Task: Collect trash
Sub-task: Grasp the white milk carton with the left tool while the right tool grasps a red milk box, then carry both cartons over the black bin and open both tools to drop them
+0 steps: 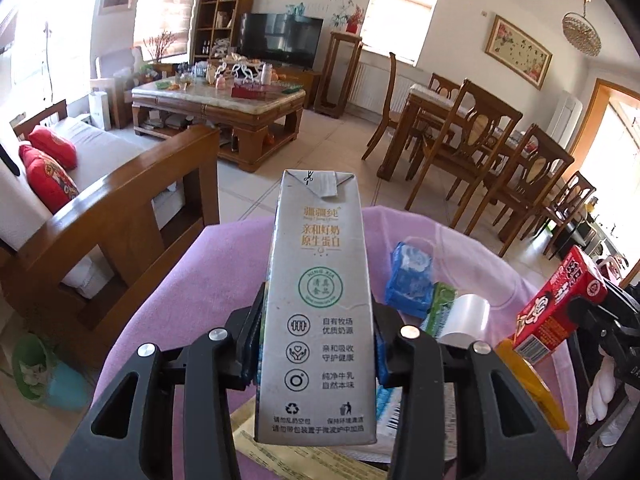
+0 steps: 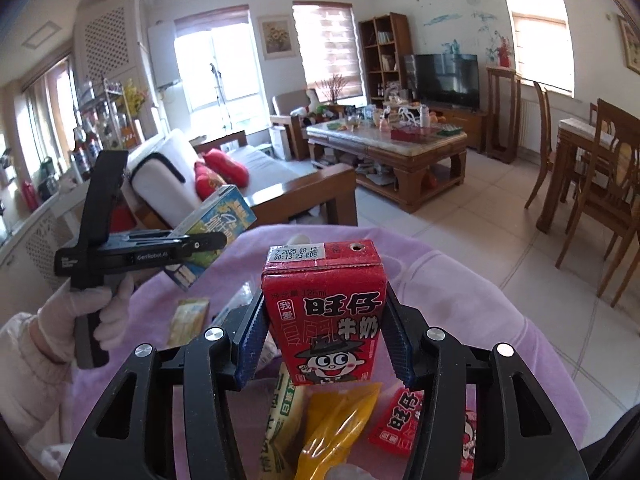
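two cartons in hand. my left gripper (image 1: 318, 354) is clamped on the grey milk carton (image 1: 318, 280), lifted above the pink cloth (image 1: 180, 300). my right gripper (image 2: 324, 344) squeezes the red milk box (image 2: 326, 312) over the same cloth. yellow wrapper (image 2: 336, 428) and blue packet (image 1: 410, 280) lie on it.

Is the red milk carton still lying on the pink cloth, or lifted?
Lifted: the right gripper clamps the red milk carton upright above the pink cloth.
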`<act>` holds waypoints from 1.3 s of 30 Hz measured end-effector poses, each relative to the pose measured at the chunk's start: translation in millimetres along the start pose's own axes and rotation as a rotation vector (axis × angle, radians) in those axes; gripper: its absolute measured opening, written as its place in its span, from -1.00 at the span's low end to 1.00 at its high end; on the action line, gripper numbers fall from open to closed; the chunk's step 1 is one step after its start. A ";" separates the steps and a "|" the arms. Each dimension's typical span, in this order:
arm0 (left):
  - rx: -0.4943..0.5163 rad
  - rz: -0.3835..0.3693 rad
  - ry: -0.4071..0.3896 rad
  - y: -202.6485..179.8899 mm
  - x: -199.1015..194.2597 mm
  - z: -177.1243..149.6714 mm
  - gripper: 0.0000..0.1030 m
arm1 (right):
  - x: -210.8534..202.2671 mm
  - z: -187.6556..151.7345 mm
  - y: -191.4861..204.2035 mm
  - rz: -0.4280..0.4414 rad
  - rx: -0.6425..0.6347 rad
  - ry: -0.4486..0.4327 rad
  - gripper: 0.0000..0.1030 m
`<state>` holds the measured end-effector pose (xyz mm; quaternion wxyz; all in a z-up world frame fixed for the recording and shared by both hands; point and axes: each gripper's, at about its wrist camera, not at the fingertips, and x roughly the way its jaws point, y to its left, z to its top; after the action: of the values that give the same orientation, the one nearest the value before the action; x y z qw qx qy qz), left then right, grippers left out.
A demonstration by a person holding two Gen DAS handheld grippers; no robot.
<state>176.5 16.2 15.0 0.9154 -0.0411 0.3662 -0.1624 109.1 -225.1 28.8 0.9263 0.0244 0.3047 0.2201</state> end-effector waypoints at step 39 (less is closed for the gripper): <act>0.345 -0.301 0.109 -310.9 14.0 -62.4 -0.20 | -127.4 -106.1 -175.4 -0.223 0.227 0.047 0.02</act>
<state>60.3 -279.1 20.6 0.8533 0.0705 0.3716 -0.3589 25.6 -446.5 -18.3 0.9289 0.0899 0.3501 0.0807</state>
